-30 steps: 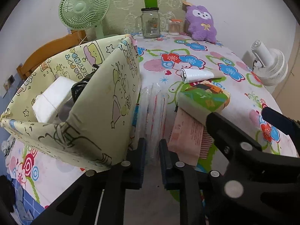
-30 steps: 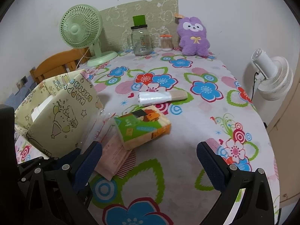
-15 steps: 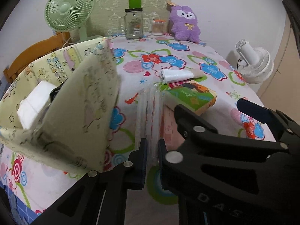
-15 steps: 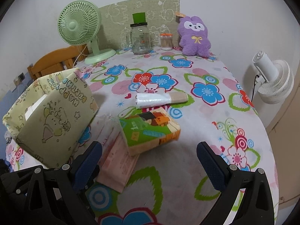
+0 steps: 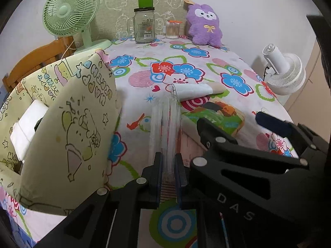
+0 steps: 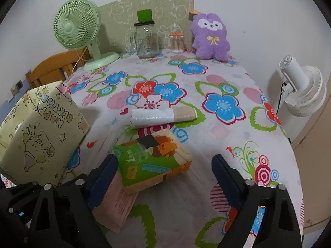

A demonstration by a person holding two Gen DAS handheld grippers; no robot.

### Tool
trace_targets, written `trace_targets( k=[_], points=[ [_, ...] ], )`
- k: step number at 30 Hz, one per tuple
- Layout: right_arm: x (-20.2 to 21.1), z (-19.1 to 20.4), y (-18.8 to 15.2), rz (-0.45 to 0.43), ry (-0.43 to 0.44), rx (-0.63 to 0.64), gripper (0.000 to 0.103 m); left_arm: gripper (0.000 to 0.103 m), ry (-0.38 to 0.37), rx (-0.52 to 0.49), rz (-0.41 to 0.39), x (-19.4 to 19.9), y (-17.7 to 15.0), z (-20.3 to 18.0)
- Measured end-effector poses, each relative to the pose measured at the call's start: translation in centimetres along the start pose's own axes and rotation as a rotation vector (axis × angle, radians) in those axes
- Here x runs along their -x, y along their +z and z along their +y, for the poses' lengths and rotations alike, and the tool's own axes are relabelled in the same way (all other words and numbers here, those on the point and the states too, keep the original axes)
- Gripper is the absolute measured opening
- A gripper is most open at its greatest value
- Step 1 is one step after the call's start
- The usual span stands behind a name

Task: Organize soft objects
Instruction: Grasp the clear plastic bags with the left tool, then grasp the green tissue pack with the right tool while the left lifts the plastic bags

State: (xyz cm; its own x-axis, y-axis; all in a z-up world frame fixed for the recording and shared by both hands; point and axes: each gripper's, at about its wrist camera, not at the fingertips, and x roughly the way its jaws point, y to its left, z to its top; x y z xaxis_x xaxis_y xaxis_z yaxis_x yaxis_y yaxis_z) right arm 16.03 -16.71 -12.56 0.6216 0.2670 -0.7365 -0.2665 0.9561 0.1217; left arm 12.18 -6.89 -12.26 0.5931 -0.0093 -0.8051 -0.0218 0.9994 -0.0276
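Closest to us, our left gripper [image 5: 168, 171] is pinched tight on a clear plastic pack [image 5: 164, 128] and holds it up over the table [image 6: 238, 128]. Our right gripper [image 6: 163, 172] is wide but closing, with the green tissue pack [image 6: 153, 161] between its fingers, not squeezed yet. That pack lies on one flat pink pack [image 6: 115, 204]. Just to the left stands one yellow paper bag [image 5: 68, 128] with a white soft pack [image 5: 26, 128] and something dark inside. Farther off lies one roll of bags [image 6: 163, 116]. At the back we see one glass jar [image 6: 146, 40], one small tub of sticks [image 6: 177, 43], one purple plush toy [image 6: 211, 39] and two fans: a green fan [image 6: 77, 29] and a white fan [image 6: 304, 91].
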Motion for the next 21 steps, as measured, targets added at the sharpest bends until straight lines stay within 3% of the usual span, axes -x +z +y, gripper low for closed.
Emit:
trace_targets(
  k=[3, 5, 8, 21],
  points=[
    [-0.3, -0.1, -0.1, 0.008, 0.022, -0.004, 0.082, 0.008, 0.008, -0.006, -0.002, -0.1, 0.1, -0.1],
    [-0.2, 0.0, -0.2, 0.013, 0.037, -0.003, 0.070, 0.008, 0.011, -0.009, -0.003, -0.1, 0.1, -0.2],
    [-0.2, 0.0, -0.3, 0.017, 0.028, 0.000, 0.066, 0.008, 0.018, -0.016, -0.005, -0.2, 0.1, -0.3],
    [2.3, -0.2, -0.9, -0.015, -0.003, -0.022, 0.062, 0.008, 0.009, -0.038, -0.030, 1.1, -0.3, -1.1]
  ],
)
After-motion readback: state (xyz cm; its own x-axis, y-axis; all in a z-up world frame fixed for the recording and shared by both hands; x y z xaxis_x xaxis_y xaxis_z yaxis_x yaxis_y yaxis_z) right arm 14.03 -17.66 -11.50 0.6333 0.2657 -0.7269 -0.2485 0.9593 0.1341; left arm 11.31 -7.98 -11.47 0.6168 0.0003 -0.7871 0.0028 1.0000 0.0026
